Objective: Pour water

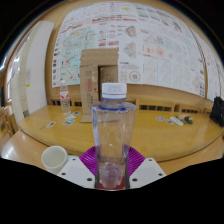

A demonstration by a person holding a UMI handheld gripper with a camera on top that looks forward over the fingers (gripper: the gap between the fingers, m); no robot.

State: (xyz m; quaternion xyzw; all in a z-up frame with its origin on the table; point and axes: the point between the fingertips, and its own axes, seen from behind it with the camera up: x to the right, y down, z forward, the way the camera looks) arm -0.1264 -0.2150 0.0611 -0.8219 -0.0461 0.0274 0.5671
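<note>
Upright bottle (113, 140) in closed claw (111, 171)

A bottle (113, 140) stood on the counter (150, 140) between the claw (112, 170) fingers, a cup (53, 157) to its left, a box (98, 75) behind.

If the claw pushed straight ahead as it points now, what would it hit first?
The clear bottle with the white cap. It already stands upright between the claw fingers, so it would likely meet the claw's inner throat first. Finger contact is unclear. The cardboard box lies well beyond.
</note>
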